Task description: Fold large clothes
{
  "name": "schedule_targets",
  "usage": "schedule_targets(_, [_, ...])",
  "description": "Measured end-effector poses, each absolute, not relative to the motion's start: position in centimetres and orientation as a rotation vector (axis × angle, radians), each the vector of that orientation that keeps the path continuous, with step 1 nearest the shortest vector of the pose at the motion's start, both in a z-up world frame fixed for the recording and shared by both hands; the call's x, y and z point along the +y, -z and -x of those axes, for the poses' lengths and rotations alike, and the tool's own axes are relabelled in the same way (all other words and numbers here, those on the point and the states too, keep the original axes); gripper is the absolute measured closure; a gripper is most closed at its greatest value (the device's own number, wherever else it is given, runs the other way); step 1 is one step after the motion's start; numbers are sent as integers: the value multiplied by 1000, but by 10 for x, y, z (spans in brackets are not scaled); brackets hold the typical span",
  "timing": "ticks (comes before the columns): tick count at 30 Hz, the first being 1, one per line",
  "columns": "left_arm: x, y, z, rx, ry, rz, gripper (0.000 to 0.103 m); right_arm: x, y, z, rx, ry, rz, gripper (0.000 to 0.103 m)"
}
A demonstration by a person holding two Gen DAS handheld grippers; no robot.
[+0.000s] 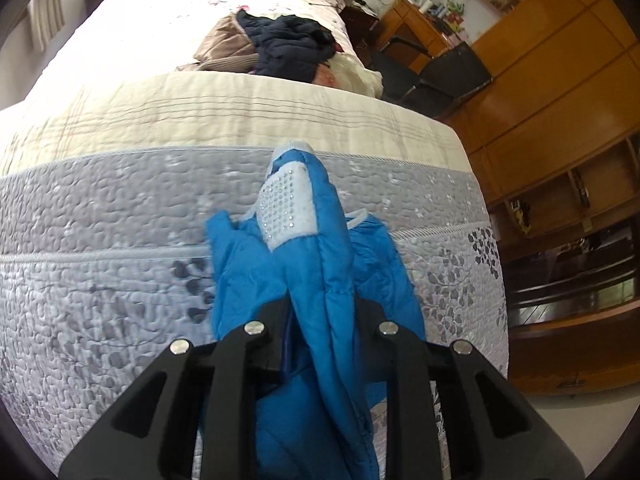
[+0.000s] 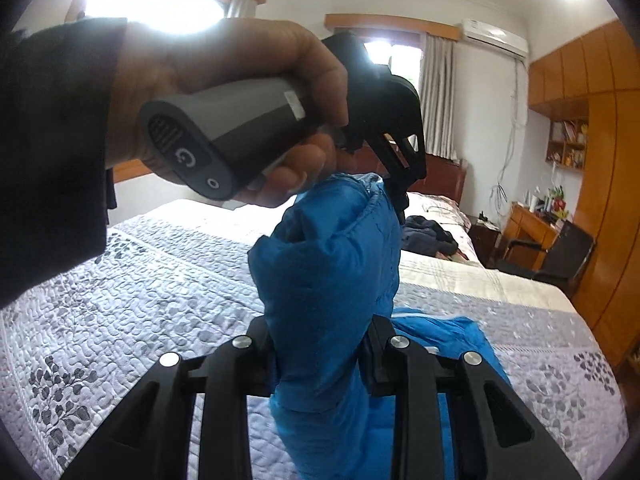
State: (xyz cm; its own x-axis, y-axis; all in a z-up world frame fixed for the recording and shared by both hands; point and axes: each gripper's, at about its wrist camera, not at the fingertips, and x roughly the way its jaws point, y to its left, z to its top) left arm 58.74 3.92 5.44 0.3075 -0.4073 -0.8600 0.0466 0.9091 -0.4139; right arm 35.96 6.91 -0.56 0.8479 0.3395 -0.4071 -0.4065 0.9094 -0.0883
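Step in hand: lifting the blue padded jacket (image 2: 328,280) off the bed (image 2: 160,280) to open it out — no fold seems made yet.
Left gripper (image 1: 322,320): clenched on a bunched part of the jacket with a pale studded patch (image 1: 290,210).
Right gripper (image 2: 320,356): clamped on another thick bunch.
Jacket place: held above the bed's grey quilted end, one part hanging onto it.
Next move: probably spread it flat on the bed.
Containers: none in use — the dark clothes pile (image 1: 288,46) lies loose further up the bed.
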Motion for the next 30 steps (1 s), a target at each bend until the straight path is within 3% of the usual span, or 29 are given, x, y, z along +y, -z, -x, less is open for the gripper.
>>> schedule_targets(14, [-63, -29, -611, 1272, 318, 234, 84, -15, 24, -377, 436, -384, 63, 74])
schedule_targets(30, [-145, 37, -638, 1332, 325, 150, 86, -85, 72, -398, 541, -360, -37, 74])
